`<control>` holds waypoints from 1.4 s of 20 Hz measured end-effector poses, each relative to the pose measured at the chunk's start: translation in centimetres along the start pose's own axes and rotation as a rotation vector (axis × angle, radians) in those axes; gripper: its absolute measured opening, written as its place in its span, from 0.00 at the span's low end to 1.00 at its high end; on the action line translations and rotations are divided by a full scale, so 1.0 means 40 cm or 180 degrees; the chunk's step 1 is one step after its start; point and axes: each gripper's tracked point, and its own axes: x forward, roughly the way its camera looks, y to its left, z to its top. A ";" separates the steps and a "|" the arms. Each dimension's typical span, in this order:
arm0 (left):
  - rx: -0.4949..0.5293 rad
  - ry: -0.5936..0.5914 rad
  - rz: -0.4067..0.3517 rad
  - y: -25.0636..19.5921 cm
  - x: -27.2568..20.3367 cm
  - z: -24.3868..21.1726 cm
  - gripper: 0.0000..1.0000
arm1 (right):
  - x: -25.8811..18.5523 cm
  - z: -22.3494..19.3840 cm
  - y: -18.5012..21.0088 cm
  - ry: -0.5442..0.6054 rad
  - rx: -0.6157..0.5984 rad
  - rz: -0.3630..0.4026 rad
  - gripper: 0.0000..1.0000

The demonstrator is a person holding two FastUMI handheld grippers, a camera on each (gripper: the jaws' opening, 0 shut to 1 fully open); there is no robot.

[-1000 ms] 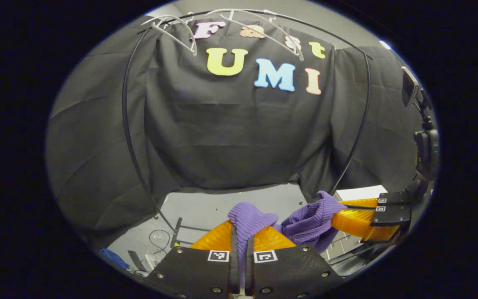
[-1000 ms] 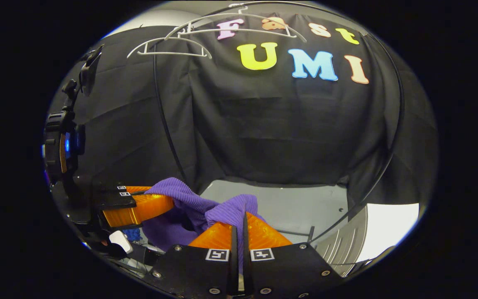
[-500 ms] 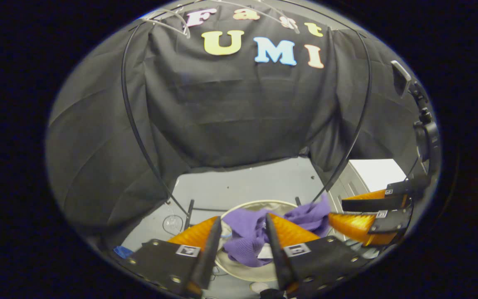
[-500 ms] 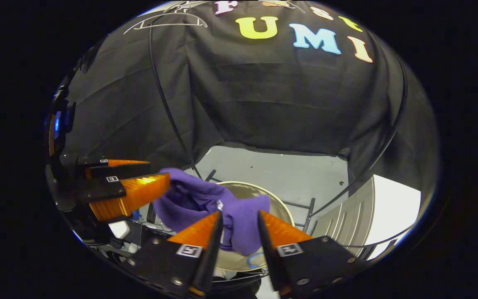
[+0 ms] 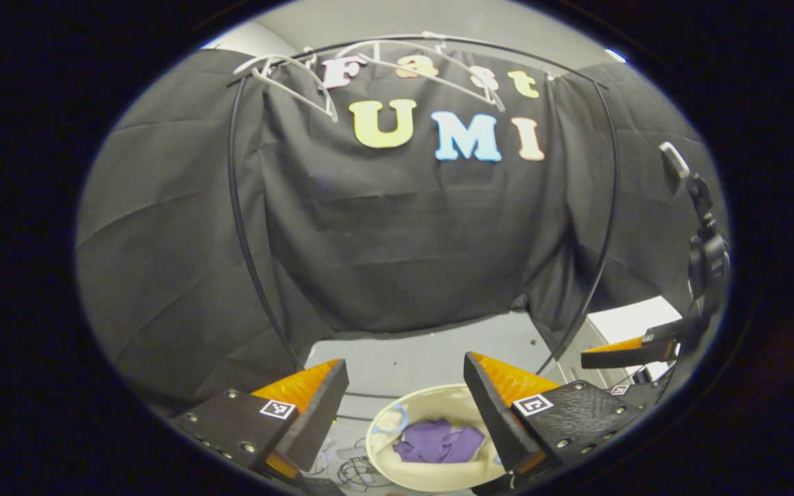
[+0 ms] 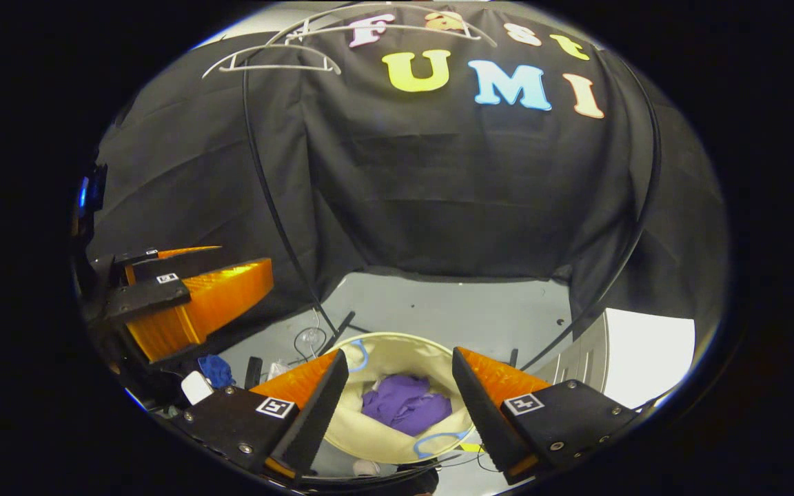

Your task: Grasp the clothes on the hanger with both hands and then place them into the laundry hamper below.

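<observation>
Below both grippers, the purple garment [image 6: 405,403] is seen crumpled inside the cream laundry hamper [image 6: 397,351] on the floor. Left gripper [image 5: 404,413] and right gripper [image 6: 400,406] are held wide open, empty, directly above it; 2 bare hangers [image 5: 287,69] are seen overhead.

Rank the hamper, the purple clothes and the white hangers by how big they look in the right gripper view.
Largest to smallest, as they appear:
1. Hamper
2. White hangers, thin but wide; unsure against the hamper since they hang farther off
3. Purple clothes, inside the hamper
</observation>
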 end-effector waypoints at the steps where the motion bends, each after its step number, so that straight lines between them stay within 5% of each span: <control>1: -0.0018 -0.0110 0.0021 0.014 -0.010 0.051 0.98 | -0.015 0.048 -0.009 -0.0125 -0.0015 -0.0039 0.94; 7: -0.0100 -0.0719 0.0178 0.113 -0.109 0.315 1.00 | -0.165 0.285 -0.057 -0.0853 -0.0013 -0.0307 0.92; 16: -0.0072 -0.1344 0.0176 0.144 -0.235 0.517 1.00 | -0.479 0.530 -0.099 -0.1739 -0.0058 -0.0713 0.92; 23: 0.0079 -0.1592 0.0328 0.206 -0.387 0.607 1.00 | -0.651 0.615 -0.179 -0.2286 0.0084 -0.1049 0.91; 28: 0.0061 -0.1642 0.0506 0.246 -0.471 0.574 1.00 | -0.709 0.578 -0.209 -0.2421 0.0025 -0.1289 0.91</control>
